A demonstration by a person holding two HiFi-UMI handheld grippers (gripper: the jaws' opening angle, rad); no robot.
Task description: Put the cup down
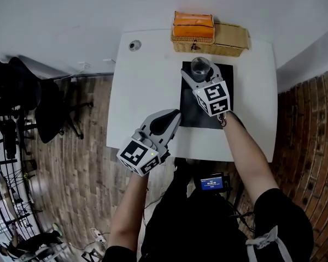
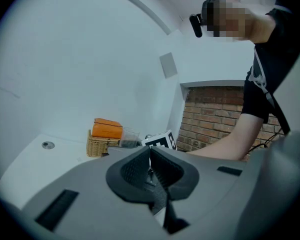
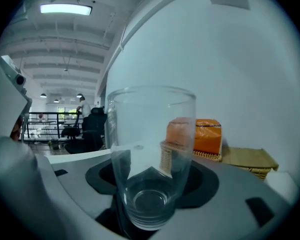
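A clear glass cup [image 1: 200, 68] stands upright between the jaws of my right gripper [image 1: 199, 75], which is shut on it over the far edge of the black mat [image 1: 192, 113]. In the right gripper view the cup [image 3: 151, 154] fills the middle, empty, with my right gripper [image 3: 152, 186] clasping its lower part. I cannot tell whether its base touches the mat. My left gripper [image 1: 171, 117] is shut with nothing in it, near the mat's left front corner. In the left gripper view my left gripper [image 2: 151, 170] has its jaws closed together, and the cup [image 2: 130, 136] shows far off.
A wicker basket [image 1: 208, 47] with an orange packet [image 1: 193, 24] stands at the back of the white table [image 1: 142, 86], just behind the cup. A small round metal fitting [image 1: 134, 45] sits at the table's back left corner. Office chairs [image 1: 38, 111] stand on the floor to the left.
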